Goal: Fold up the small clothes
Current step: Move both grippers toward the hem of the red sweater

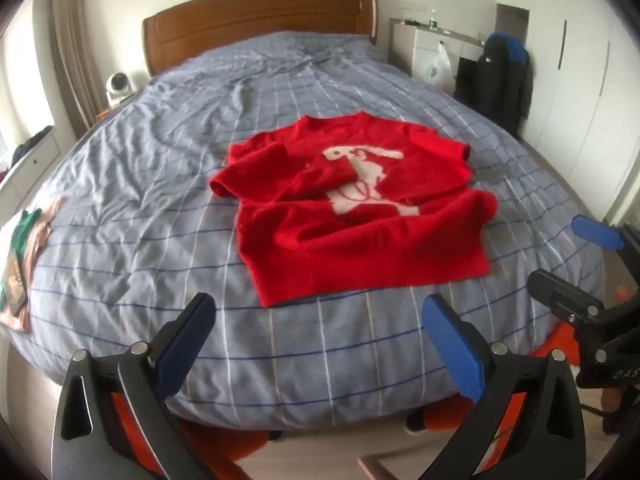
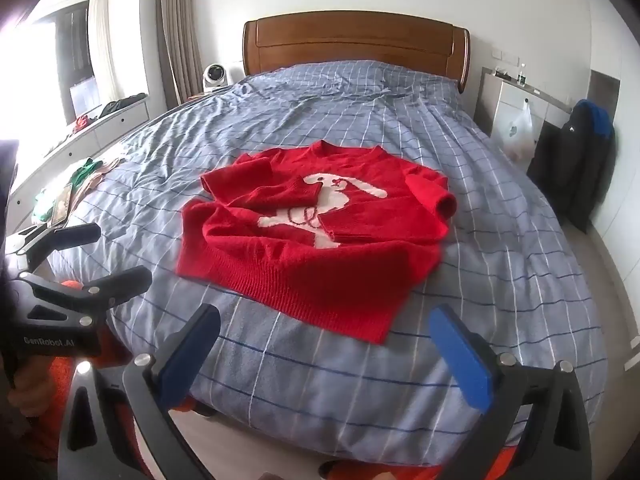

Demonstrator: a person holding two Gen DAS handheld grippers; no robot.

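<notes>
Your red sweater (image 1: 352, 204) lies flat in the middle of the bed (image 1: 160, 152), straight ahead of both claws, its ribbed hem toward the foot edge where you stand and its collar toward the headboard (image 1: 260, 16), so its long axis runs away from you. Your left gripper (image 1: 316, 344) and right gripper (image 2: 324, 350) both hang spread and empty just off the foot edge, about equally near the hem. Both sleeves are already crossed over the white rabbit on its chest.
</notes>
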